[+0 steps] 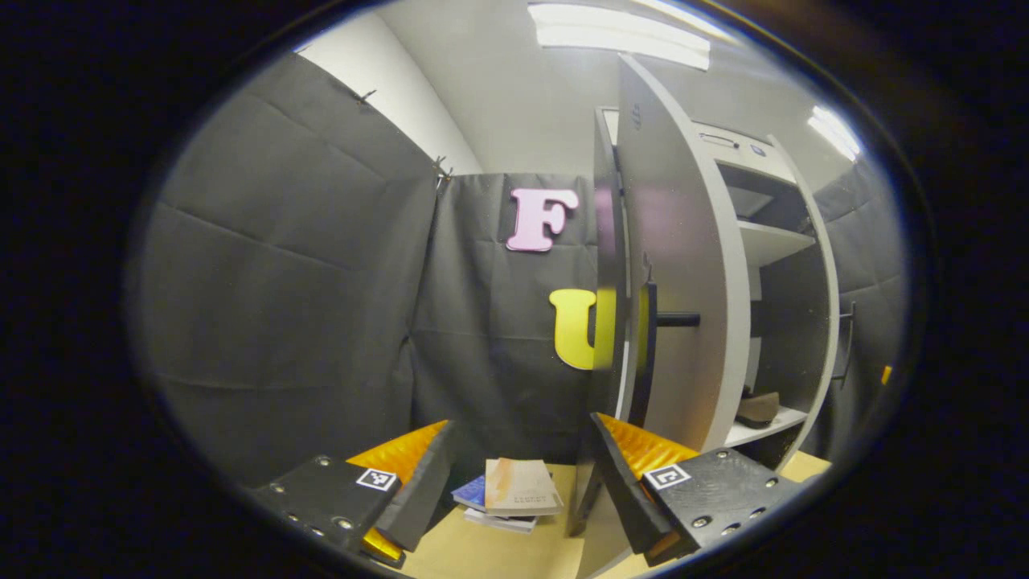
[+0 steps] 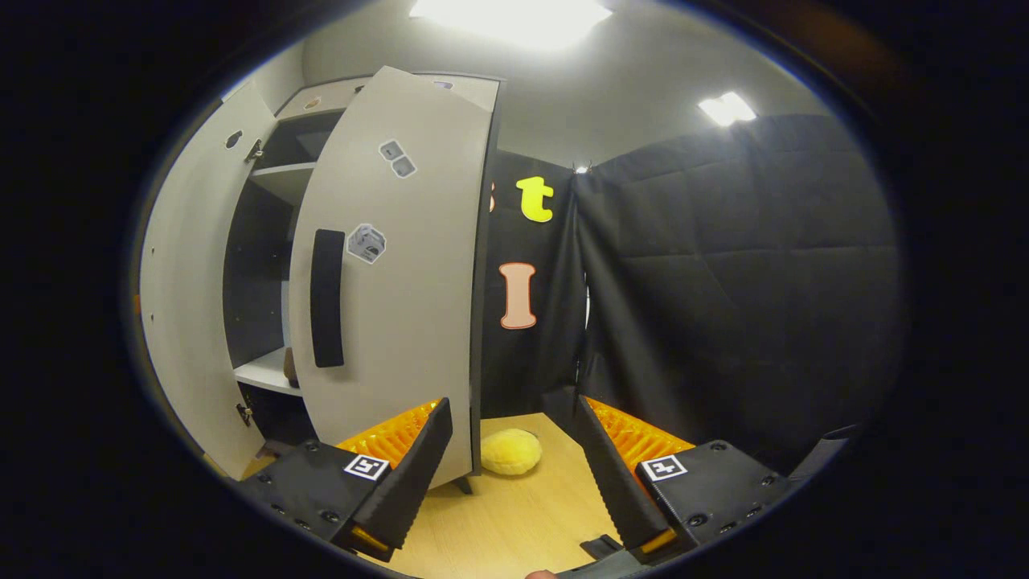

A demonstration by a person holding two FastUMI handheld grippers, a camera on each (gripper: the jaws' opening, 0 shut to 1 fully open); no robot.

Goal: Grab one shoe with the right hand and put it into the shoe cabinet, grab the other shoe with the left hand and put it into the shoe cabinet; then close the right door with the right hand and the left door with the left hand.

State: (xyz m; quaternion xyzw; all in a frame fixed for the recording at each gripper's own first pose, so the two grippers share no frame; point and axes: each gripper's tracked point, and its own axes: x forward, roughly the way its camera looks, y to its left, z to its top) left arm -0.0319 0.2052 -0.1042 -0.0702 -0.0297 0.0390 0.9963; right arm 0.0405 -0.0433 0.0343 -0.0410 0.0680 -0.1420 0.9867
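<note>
In the left gripper view the white shoe cabinet (image 1: 792, 241) stands at the right with its left door (image 1: 683, 265) swung out edge-on toward me. A brown shoe (image 1: 760, 408) lies on the lower shelf inside. My left gripper (image 1: 522, 474) is open and holds nothing, just left of that door's edge. In the right gripper view the cabinet's right door (image 2: 402, 273) with its dark handle (image 2: 327, 297) is partly swung in, the left door (image 2: 181, 273) stands open beyond it. My right gripper (image 2: 510, 466) is open and holds nothing, just right of the door's edge.
A small stack of books (image 1: 514, 492) lies on the wooden floor ahead of the left gripper. A yellow fluffy thing (image 2: 510, 452) sits on the floor by the cabinet's right corner. Black cloth walls close in the booth on both sides.
</note>
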